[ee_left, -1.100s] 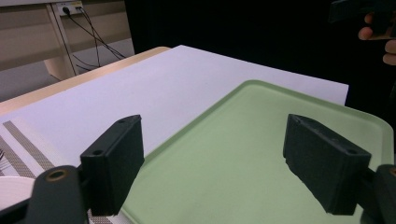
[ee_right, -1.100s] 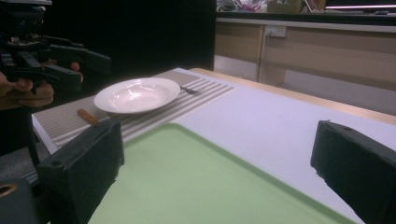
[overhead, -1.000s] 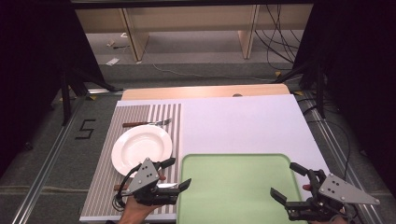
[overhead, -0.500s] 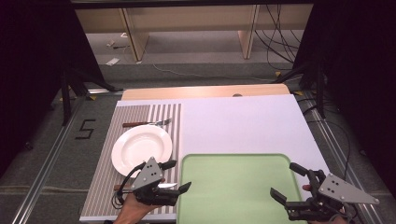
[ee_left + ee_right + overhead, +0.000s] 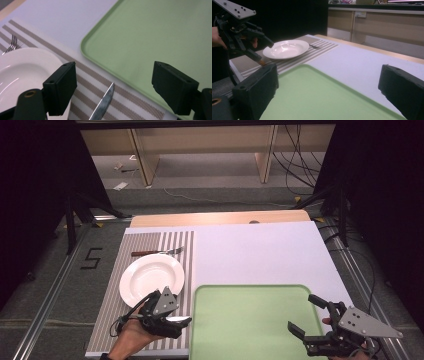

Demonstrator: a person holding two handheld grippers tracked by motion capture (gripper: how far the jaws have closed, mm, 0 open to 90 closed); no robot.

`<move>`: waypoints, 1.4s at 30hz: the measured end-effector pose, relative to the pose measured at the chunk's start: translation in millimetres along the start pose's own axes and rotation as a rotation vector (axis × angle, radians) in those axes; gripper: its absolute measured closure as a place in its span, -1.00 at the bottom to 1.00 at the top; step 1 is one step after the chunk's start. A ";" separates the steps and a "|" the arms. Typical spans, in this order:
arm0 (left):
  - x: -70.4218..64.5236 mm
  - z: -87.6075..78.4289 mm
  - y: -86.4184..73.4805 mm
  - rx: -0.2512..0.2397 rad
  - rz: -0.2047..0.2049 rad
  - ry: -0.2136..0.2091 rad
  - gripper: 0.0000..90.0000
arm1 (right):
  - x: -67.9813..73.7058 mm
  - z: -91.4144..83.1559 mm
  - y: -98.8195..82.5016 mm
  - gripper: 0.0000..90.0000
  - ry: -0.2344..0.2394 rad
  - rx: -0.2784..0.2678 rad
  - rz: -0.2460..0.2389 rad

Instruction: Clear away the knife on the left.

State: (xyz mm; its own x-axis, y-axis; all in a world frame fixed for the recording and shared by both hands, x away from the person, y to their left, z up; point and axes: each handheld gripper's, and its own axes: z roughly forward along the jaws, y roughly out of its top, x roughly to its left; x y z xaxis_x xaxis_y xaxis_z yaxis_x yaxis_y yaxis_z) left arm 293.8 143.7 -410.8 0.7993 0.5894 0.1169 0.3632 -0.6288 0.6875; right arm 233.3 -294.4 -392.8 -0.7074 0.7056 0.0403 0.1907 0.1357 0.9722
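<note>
While my left gripper (image 5: 172,317) hovers with its jaws spread wide over the near end of the striped placemat (image 5: 107,320), a knife (image 5: 102,103) lies on the mat beneath it, its blade pointing between the jaws toward the tray; I cannot tell whether either jaw touches it. My left hand (image 5: 131,336) comes in from the bottom edge beside the mat's near corner. Just beyond that gripper sits a white plate (image 5: 151,278) on the mat, and past the plate a fork (image 5: 157,252) lies crosswise with its prongs toward the bare part of the table. Next to the mat, near me, rests a green tray (image 5: 250,320), flat on the white tabletop (image 5: 260,250), with nothing on it. My right gripper (image 5: 306,316) hangs at the tray's near right corner, jaws also wide apart, gripping nothing; from its own view I look across the tray toward the plate and my other gripper. Beyond the far edge of the table are wooden shelves (image 5: 200,142) and loose cables (image 5: 295,155) on the floor.
</note>
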 end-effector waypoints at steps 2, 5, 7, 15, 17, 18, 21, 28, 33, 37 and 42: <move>3.8 0.2 -2.0 0.042 -0.001 -0.011 -0.54 | -0.7 -0.4 0.0 -0.92 -0.003 0.000 0.003; 6.7 0.5 -4.0 0.098 0.002 -0.030 -0.53 | -0.9 -1.1 0.3 -0.91 -0.003 0.000 0.005; 8.4 -0.8 -6.0 0.124 0.008 -0.025 -0.53 | -1.1 -1.1 0.2 -0.91 -0.003 0.000 0.005; 14.6 -8.6 -22.2 0.242 0.025 -0.049 -0.49 | -1.3 -0.6 0.0 -0.91 -0.002 -0.004 0.010; 17.2 -10.9 -27.8 0.279 0.031 -0.054 -0.49 | -1.3 -0.7 0.1 -0.91 -0.001 -0.004 0.011; 17.7 -11.5 -29.8 0.288 0.027 -0.053 -0.49 | -1.3 -0.7 0.1 -0.91 -0.001 -0.005 0.012; 21.2 -14.1 -37.2 0.314 0.009 -0.044 -0.49 | -1.4 -0.7 0.2 -0.91 0.000 -0.004 0.013; 32.6 -17.9 -53.5 0.365 -0.045 -0.020 -0.48 | -1.3 -0.3 0.2 -0.91 0.002 -0.005 0.014; 43.6 -18.2 -62.2 0.385 -0.066 -0.001 -0.47 | -1.0 -0.2 0.3 -0.91 0.005 -0.006 0.016; 50.5 -16.6 -66.8 0.420 -0.092 0.014 -0.45 | -1.3 -0.2 0.3 -0.91 0.007 -0.005 0.015; 56.9 -13.6 -71.5 0.468 -0.153 0.017 -0.43 | -1.0 0.1 0.2 -0.91 0.011 -0.006 0.017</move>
State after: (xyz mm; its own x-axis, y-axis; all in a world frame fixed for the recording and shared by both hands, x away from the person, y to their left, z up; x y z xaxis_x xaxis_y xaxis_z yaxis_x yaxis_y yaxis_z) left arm 306.8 229.1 -443.5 0.7136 0.6985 0.0537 0.6551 -0.6925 0.3023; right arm 234.1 -295.0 -392.7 -0.7115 0.7002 0.0589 0.1982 0.1195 0.9729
